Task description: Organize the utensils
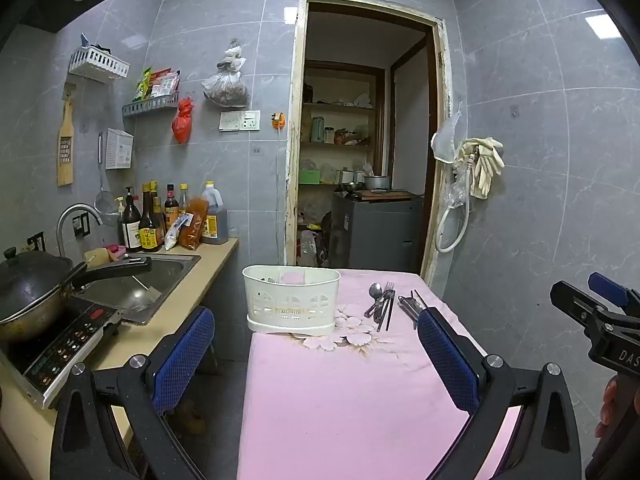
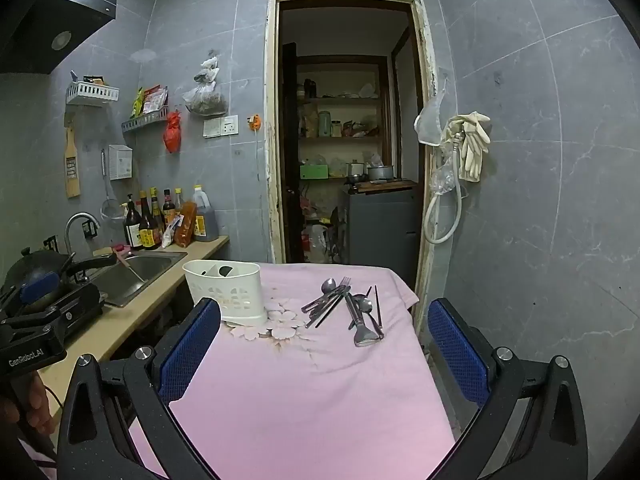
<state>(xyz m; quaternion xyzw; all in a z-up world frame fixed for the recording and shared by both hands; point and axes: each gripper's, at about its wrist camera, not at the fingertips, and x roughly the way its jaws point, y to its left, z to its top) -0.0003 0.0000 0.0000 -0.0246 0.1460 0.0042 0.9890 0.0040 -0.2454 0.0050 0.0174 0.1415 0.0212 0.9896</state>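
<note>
Tongs point(image 2: 357, 314) of shiny steel lie amid cutlery point(image 2: 326, 300).

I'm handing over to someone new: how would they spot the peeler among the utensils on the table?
Start at the pink tablecloth and the white utensil caddy at its far left. To the caddy's right lie two metal clusters; take the right one. The peeler is its piece nearest the camera, alone in ending in a wide, flat head.

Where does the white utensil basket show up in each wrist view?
Left wrist: white basket just left of centre, on the far end of the pink cloth.
Right wrist: basket left of centre, partly behind the left blue pad.
Shared landmark: doorway behind the table.
</note>
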